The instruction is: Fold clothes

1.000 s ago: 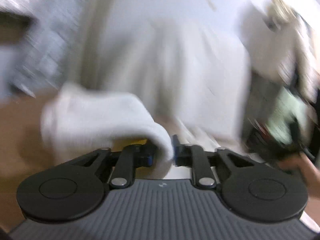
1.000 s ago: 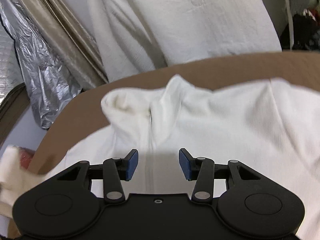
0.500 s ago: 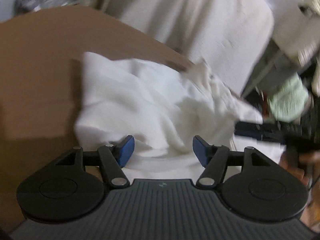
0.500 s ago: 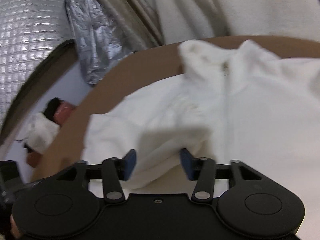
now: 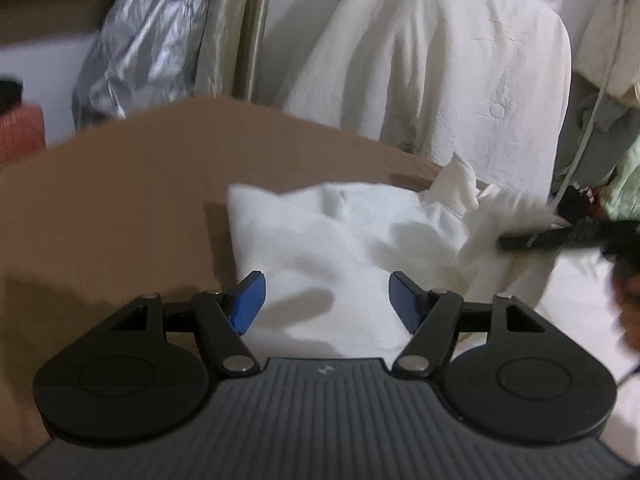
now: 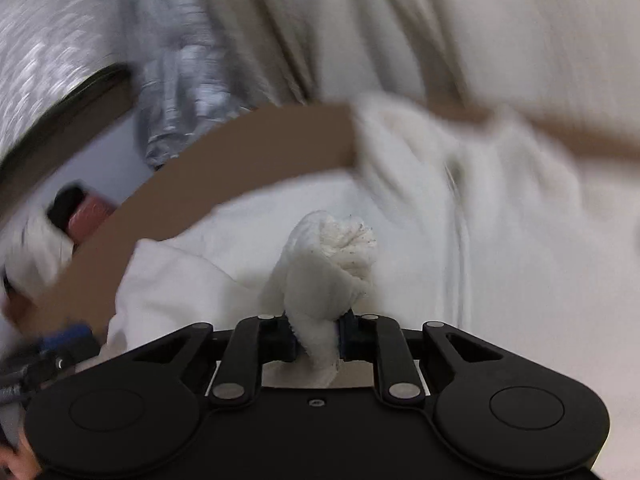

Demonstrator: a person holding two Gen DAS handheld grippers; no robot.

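Note:
A white fleece garment (image 5: 320,232) lies crumpled on a brown table (image 5: 120,200). My left gripper (image 5: 326,292) hovers low over the garment's left part. Its jaws are opening, with cloth lying under the gap and neither blue pad pressing on it. In the right wrist view the same garment (image 6: 440,260) spreads across the brown table (image 6: 240,148). My right gripper (image 6: 318,332) is closing and pinches a bunched fold of the garment (image 6: 332,264), which stands up between the pads. A blurred black finger (image 5: 532,240) of that gripper shows at the right of the left wrist view.
A cream cloth (image 5: 440,60) drapes over something behind the table. A silver foil sheet (image 5: 140,40) hangs at the back left, with a red object (image 5: 20,136) beside it. Cluttered items (image 5: 600,184) crowd the right edge. The table's far edge (image 6: 200,184) curves close by.
My left gripper let go of the white cloth and its jaws spread wide. My right gripper moved left across the garment and went from open to clamped on a bunched fold.

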